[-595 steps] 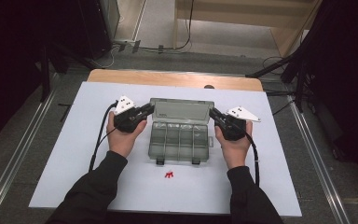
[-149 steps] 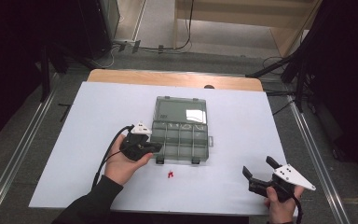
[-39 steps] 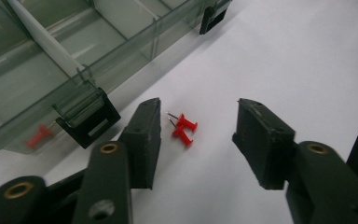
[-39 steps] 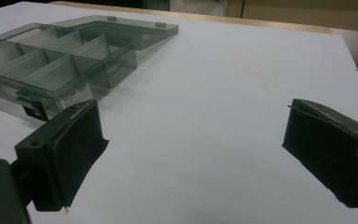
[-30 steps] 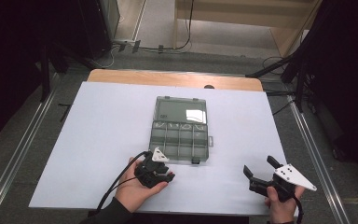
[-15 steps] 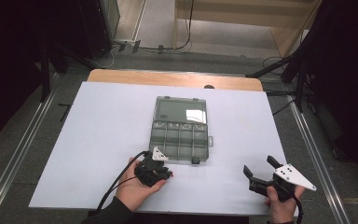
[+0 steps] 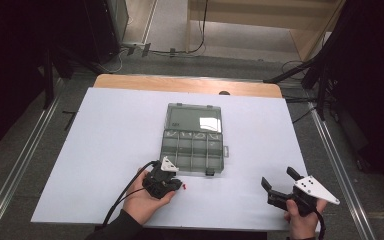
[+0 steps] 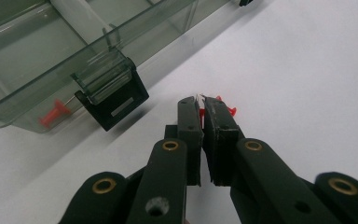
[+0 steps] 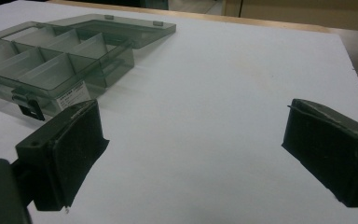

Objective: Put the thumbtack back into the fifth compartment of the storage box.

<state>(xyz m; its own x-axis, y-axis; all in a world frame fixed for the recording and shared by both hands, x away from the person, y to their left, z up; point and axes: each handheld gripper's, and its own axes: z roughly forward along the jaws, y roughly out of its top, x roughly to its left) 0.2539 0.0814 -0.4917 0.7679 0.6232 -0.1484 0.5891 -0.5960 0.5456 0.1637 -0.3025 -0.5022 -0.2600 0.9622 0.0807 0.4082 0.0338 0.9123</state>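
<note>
Jaws of the left gripper (image 8: 200, 100), having just been closing, are pinching a small red pin (image 8: 216, 108) on the white tabletop (image 7: 110, 135), just in front of the clear compartment box (image 7: 192, 145) and near its black latch (image 8: 112, 100). Another red pin (image 8: 53, 113) is lying inside the box. To the right of the box, well apart, the right gripper (image 7: 278, 183) is resting with its jaws spread wide and holding nothing.

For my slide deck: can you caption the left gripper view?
Left gripper closed on a small red pin on the white table, beside the clear compartment box.
</note>
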